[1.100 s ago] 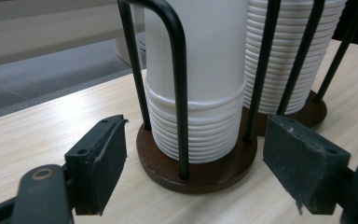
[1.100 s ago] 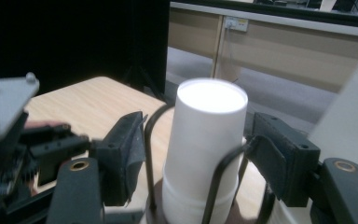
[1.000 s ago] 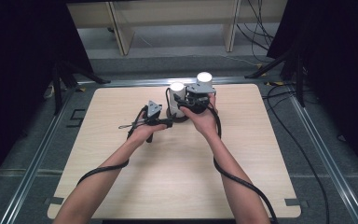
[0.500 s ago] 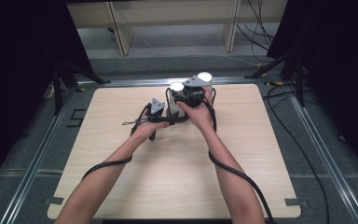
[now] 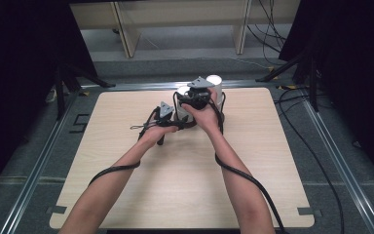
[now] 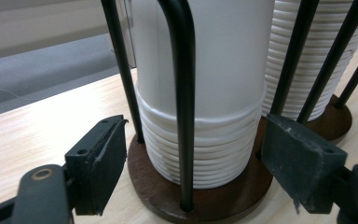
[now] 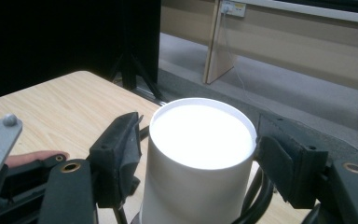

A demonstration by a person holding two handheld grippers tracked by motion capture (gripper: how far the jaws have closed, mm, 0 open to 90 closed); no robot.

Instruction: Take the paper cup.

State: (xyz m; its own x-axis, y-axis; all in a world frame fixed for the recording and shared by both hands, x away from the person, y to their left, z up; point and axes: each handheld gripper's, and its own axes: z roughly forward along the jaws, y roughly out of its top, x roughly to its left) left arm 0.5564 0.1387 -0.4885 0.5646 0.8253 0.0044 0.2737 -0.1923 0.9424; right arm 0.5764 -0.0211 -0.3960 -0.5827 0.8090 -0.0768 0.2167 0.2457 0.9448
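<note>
On the far middle part of the wooden worktop (image 5: 175, 185) stands a cup holder with round dark-brown bases and thin black rods, and in it two stacks of white paper cups are standing side by side.

The left gripper (image 6: 193, 168) is low, near the brown base (image 6: 200, 200) of the near stack (image 6: 200, 93). Its fingers (image 6: 100, 161) are on both sides of the base and of the lowest cup rims, but they do not press on them — a gap is visible on each side, so they stand open. One black rod (image 6: 182, 93) rises directly in front of this stack. The second stack (image 6: 303, 56) is behind it to the right, on its own base.

The right gripper (image 7: 200, 163) is higher, at the top of a stack. Its fingers (image 7: 116, 158) stand on the two sides of the topmost cup (image 7: 200, 154), very close to the rim; they have just been opening, and the cup is between them with a narrow space on each side, so it is not squeezed. In the high view the left gripper (image 5: 164, 117) is beside the holder and the right gripper (image 5: 198, 97) is over it, both hands close together.
</note>
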